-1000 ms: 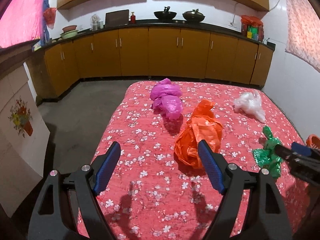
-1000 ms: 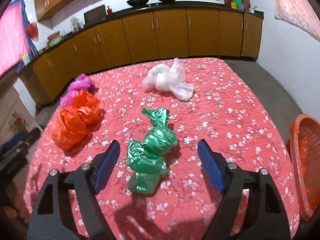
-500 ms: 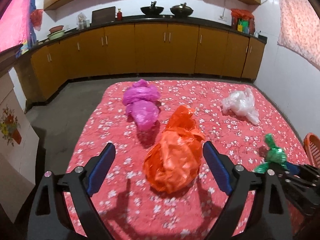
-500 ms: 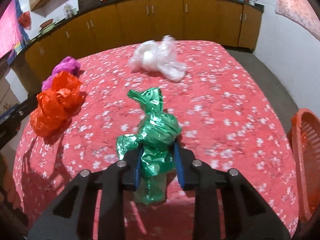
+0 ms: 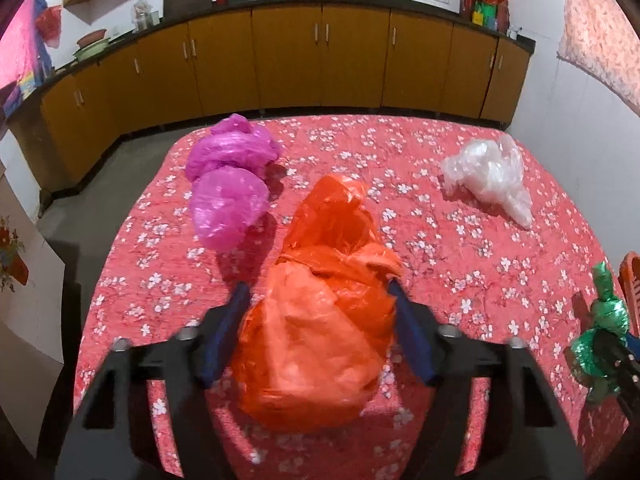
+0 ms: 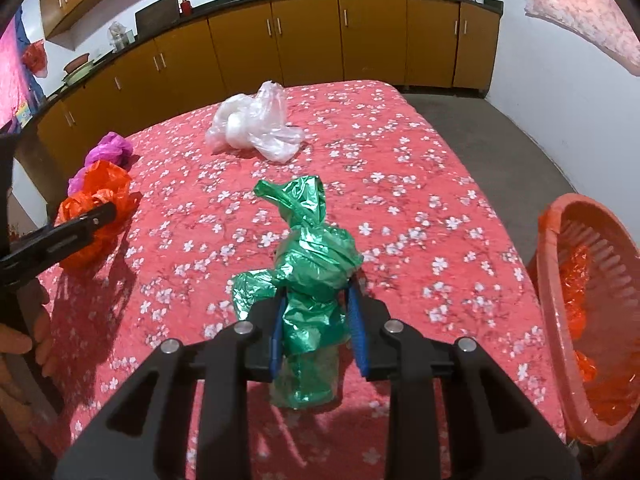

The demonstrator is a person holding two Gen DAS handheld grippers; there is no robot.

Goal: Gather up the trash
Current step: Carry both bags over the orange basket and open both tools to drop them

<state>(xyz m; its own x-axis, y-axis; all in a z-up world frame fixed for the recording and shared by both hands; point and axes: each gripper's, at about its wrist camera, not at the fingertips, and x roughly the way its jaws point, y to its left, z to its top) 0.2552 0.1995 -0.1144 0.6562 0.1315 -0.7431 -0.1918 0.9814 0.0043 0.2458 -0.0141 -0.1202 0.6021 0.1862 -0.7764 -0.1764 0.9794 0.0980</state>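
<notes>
On the floral tabletop [image 5: 460, 264], the left claw [image 5: 316, 292] is clenched around the orange bag [image 5: 320, 320]. To that bag's right, near the basket [image 6: 560, 320], the right claw [image 6: 316, 304] grasps the green bag [image 6: 316, 256]. Beyond the orange bag lie the purple bag [image 5: 228, 184] and white bag [image 5: 488, 176].
</notes>
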